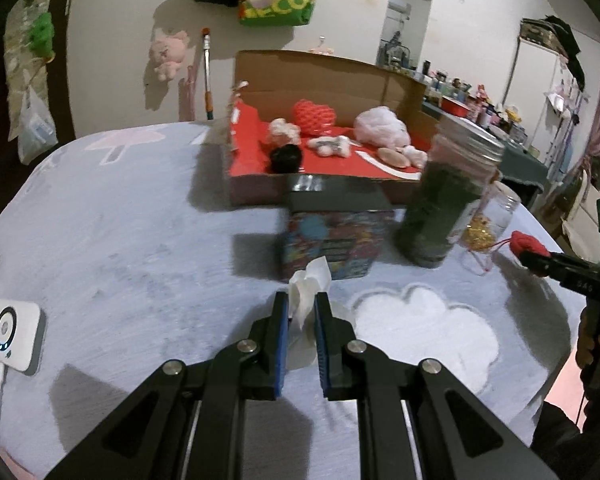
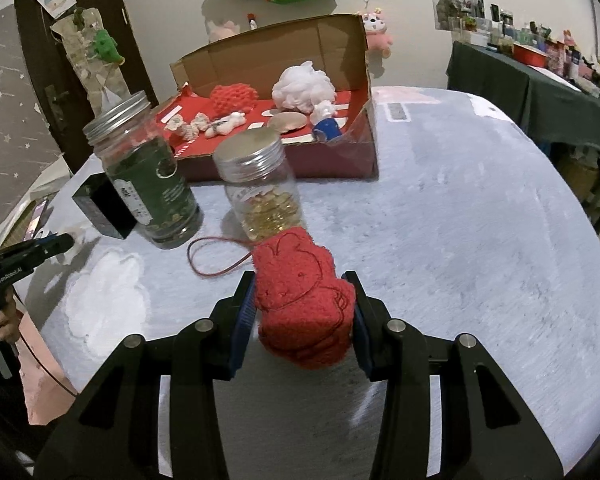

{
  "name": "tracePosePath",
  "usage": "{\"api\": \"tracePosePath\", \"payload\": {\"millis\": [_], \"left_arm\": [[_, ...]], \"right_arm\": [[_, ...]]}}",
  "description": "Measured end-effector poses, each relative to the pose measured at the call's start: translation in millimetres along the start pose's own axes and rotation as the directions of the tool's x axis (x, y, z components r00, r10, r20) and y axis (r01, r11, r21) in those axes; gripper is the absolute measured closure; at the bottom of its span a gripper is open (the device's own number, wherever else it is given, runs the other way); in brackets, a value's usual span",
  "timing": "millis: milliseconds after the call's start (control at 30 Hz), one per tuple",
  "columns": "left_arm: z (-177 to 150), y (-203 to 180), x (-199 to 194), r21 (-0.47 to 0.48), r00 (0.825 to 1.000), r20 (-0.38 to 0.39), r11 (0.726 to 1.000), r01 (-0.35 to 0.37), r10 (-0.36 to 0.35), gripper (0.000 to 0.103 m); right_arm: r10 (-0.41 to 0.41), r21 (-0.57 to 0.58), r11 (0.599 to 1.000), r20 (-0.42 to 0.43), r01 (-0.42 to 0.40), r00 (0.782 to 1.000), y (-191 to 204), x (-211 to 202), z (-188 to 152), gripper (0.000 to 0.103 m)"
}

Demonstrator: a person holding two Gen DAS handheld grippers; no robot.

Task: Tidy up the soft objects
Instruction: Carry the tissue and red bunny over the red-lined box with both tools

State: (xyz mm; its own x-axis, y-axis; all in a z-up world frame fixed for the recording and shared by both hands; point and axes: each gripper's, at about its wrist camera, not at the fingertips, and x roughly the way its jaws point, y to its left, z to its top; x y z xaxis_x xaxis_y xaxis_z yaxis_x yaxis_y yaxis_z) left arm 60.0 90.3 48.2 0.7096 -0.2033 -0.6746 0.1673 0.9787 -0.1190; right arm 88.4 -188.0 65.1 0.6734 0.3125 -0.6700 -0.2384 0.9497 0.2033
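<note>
My left gripper (image 1: 302, 300) is shut on a crumpled white tissue (image 1: 308, 284), held just above the pale blue cloth. My right gripper (image 2: 302, 280) is shut on a red fuzzy rabbit-shaped pouch (image 2: 304, 304) whose red cord (image 2: 216, 256) trails onto the cloth. That red pouch (image 1: 528, 244) and right gripper (image 1: 540, 260) also show at the right edge of the left wrist view. Beyond both stands an open cardboard box (image 1: 324, 76) with a red floor, holding a red knitted ball (image 1: 314, 116), a white fluffy puff (image 2: 304, 86) and small plush pieces (image 2: 220, 124).
A dark green jar (image 2: 148, 184) and a clear jar of yellow capsules (image 2: 266, 200) stand between me and the box. A colourful tin with a black box (image 1: 332, 236) on top sits ahead of the left gripper. A white device (image 1: 14, 336) lies at left.
</note>
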Motion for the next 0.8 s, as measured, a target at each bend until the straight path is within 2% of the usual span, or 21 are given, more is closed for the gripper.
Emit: {"api": "tracePosePath", "payload": {"millis": [200,300,533,800], "left_arm": [[0.2,23.1,1.5,-0.012,1.000,-0.004,1.000,-0.006,0.006,0.090],[3.4,32.3,4.3,0.012,1.000,-0.003,1.000,-0.013,0.013,0.090],[21.4,47.4,13.6,0.064,0.998,0.022,0.997,0.050,-0.051,0.090],[43.9,51.5,25.9,0.122,0.996,0.009,0.989,0.087,-0.088,0.090]], "right_arm": [[-0.027,-0.045,0.999,-0.010,0.026,1.000,-7.8,3.3,13.3,0.062],[-0.035,-0.070,0.997,-0.025,0.033,0.999,-12.0,7.2,20.9,0.062],[-0.042,-0.149,0.988,-0.057,0.033,0.997,-16.9,17.4,37.6,0.062],[-0.066,-0.236,0.971,-0.073,0.047,0.995,-14.2,27.8,53.7,0.062]]}}
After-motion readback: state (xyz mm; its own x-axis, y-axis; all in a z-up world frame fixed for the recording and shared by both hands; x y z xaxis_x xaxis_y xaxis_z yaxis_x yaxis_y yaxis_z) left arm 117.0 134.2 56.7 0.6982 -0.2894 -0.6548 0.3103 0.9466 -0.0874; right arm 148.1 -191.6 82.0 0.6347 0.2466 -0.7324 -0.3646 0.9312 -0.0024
